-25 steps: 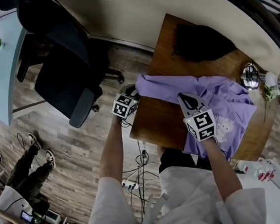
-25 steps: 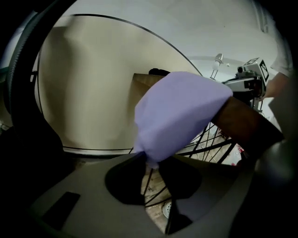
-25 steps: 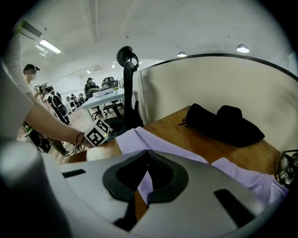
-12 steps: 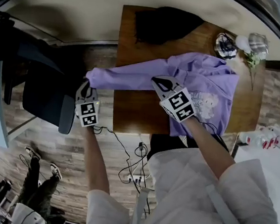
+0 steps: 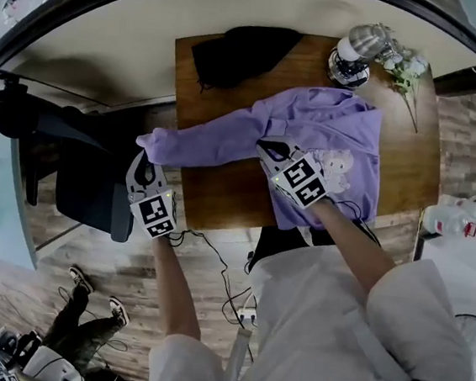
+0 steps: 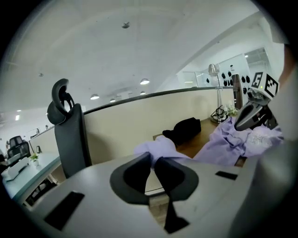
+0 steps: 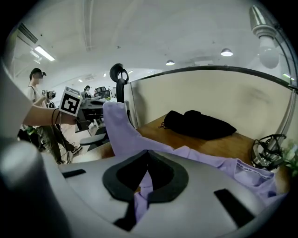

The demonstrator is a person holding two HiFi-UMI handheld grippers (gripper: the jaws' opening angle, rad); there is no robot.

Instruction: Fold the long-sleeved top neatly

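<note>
black-padded left gripper has just been closing its jaws and pinches the cuff end of the lilac sleeve between them, holding it out in the air past the left edge of the table; the black-padded right gripper is likewise clamped together on a fold of the same cloth, near where that sleeve meets the body, so the sleeve runs stretched between the two tools. beyond them the lilac long-sleeved top with a pale cartoon print lies face up and rumpled on the brown wooden table, its hem hanging over the near edge toward the person. this looks like an early stage: the garment is on the table and one sleeve is pulled out straight, but no fold shows yet, the body is wrinkled, and the other sleeve cannot be made out. what is left, by my reading, is to lay this sleeve across the chest, do the same with the other, smooth the body and fold it up. further out sit a black bundle of cloth at the far edge, a silver desk lamp at the far corner, and a dark office chair off to the left
</note>
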